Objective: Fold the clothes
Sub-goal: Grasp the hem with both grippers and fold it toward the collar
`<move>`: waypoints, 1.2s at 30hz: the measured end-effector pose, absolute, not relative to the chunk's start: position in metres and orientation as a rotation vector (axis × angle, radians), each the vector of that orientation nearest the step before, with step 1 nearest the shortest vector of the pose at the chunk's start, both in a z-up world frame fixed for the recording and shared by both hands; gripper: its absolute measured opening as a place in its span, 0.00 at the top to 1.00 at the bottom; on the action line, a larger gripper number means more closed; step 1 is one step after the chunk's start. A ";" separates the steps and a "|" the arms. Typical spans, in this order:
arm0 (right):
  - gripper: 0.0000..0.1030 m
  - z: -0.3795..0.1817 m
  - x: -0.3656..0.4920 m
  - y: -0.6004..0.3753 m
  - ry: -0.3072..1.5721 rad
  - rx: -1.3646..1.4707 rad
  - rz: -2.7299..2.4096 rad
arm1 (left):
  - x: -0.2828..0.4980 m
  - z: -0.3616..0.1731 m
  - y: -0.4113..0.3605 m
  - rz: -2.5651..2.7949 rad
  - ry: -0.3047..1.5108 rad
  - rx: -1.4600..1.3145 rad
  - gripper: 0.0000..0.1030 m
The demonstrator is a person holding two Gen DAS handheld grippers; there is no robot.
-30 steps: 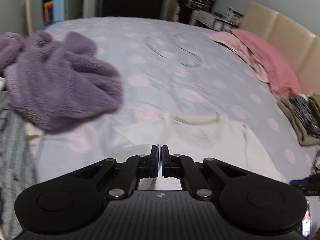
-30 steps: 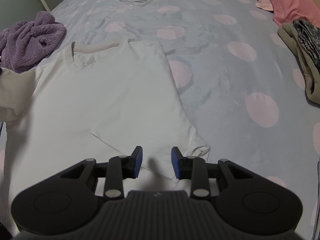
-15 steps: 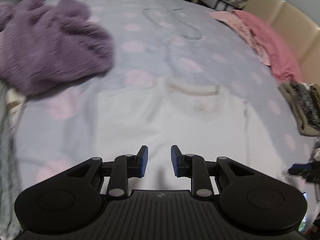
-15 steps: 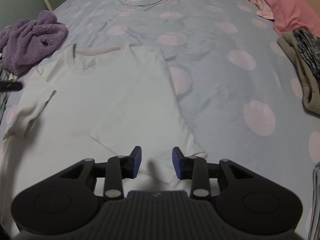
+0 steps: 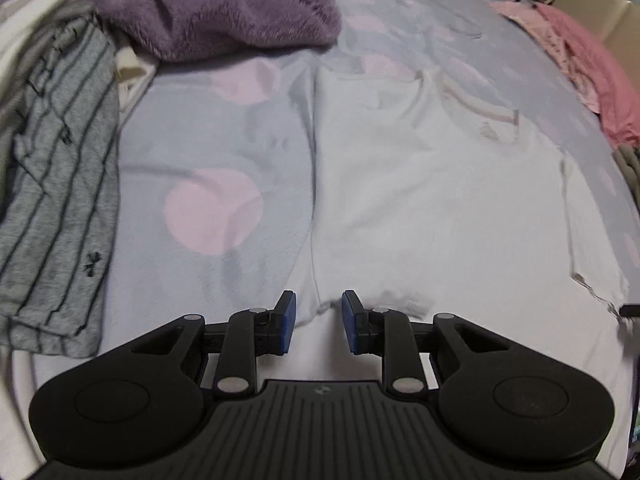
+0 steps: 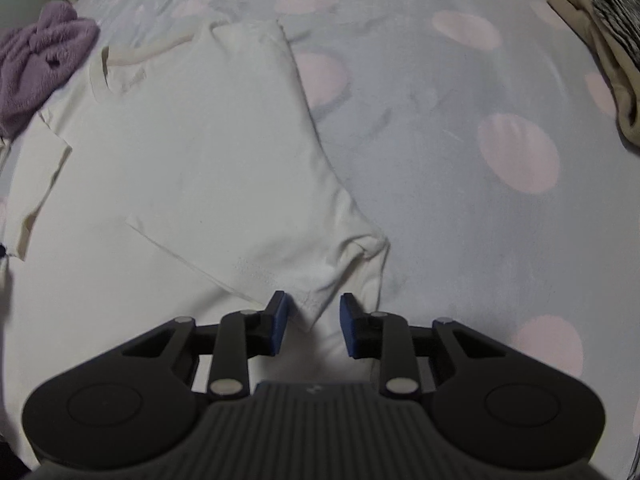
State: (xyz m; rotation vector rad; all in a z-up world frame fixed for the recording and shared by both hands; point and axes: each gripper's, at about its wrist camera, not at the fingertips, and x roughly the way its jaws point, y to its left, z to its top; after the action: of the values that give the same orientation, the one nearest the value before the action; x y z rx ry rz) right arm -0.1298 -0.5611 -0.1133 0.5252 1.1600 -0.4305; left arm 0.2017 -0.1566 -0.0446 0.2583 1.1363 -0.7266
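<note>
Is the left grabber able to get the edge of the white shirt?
Probably yes. The left gripper is open, and the shirt's folded left edge runs right up between its fingers. Nothing lies over that edge; the striped grey garment sits well off to the side.

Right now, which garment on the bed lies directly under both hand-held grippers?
The white T-shirt, spread flat. The purple fleece and grey striped garment lie off to the left.

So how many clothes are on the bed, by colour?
White: 1, the T-shirt
Purple: 1, the fluffy top
Grey striped: 1, the shirt
Pink: 1, the pink pile
Olive: 1, the folded stack
Total: 5
</note>
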 end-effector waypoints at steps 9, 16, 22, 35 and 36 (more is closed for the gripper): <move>0.61 -0.107 -0.153 -0.537 1.244 0.404 -0.356 | 0.172 -0.039 -0.110 -0.661 1.200 0.259 0.59; 0.58 -0.117 -0.184 -0.532 1.291 0.436 -0.359 | 0.150 -0.055 -0.070 -0.639 1.276 0.246 0.54; 0.58 -0.126 -0.199 -0.513 1.324 0.421 -0.335 | 0.127 -0.070 -0.055 -0.643 1.349 0.303 0.54; 0.97 -0.103 -0.220 -0.482 1.338 0.373 -0.253 | 0.090 -0.047 -0.058 -0.736 1.263 0.360 0.99; 0.97 -0.097 -0.221 -0.483 1.323 0.382 -0.250 | 0.091 -0.040 -0.057 -0.741 1.247 0.339 0.99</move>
State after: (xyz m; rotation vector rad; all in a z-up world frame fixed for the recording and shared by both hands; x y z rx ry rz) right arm -0.2215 -0.4834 -0.0969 0.3816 1.3228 -0.2499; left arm 0.0908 -0.0570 -0.0398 0.3388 1.2470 -0.7406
